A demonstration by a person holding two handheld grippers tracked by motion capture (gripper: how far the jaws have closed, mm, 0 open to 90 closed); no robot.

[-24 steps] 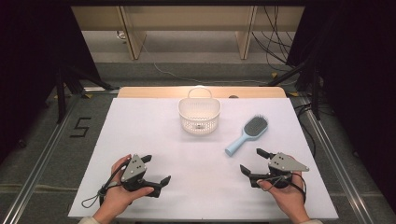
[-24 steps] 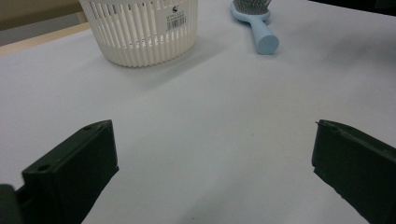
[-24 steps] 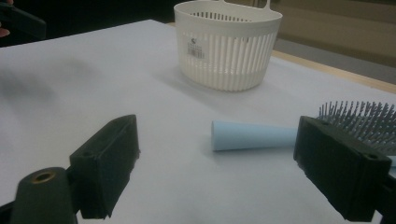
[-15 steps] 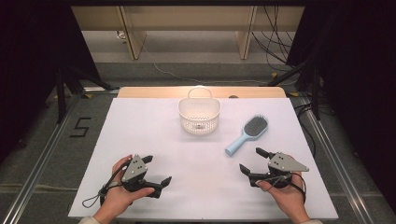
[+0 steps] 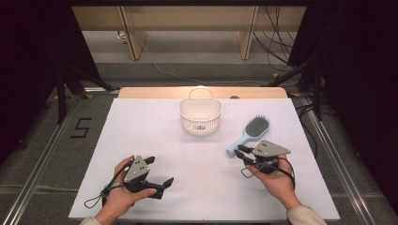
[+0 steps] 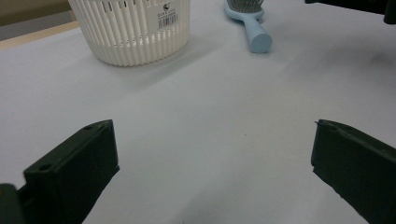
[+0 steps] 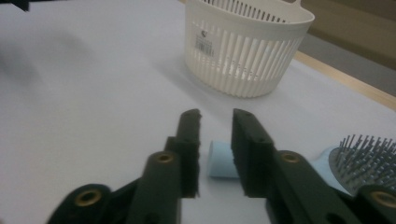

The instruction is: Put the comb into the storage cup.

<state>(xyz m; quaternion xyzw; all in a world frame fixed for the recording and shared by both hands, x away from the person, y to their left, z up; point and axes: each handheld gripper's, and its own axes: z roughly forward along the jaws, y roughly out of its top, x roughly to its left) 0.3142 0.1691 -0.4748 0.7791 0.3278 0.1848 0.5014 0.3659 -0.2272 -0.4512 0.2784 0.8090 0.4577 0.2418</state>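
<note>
A light blue hairbrush (image 5: 249,133) is lying on the white table (image 5: 141,136), right of the middle, with its bristled head pointing toward the far right and its handle end pointing toward the near left, so its long axis is running diagonally across the table. The right gripper (image 5: 244,153) is sitting just at that handle end, held low in the person's right hand (image 5: 274,180). In the right gripper view, the right gripper's jaws are standing only a narrow gap apart, and the round butt of the handle (image 7: 218,159) is showing just beyond the tips, lined up with the gap but not yet between the pads; nothing is being gripped. The left gripper (image 5: 159,180) is resting at the near left, well apart from the brush, with its jaws spread wide and empty. A white slatted basket (image 5: 200,115) is standing upright at the far middle, near the brush head's left. The right hand is plainly the nearer one, so the coming move probably calls for widening the jaws a little and pushing forward along the handle's line.
</note>
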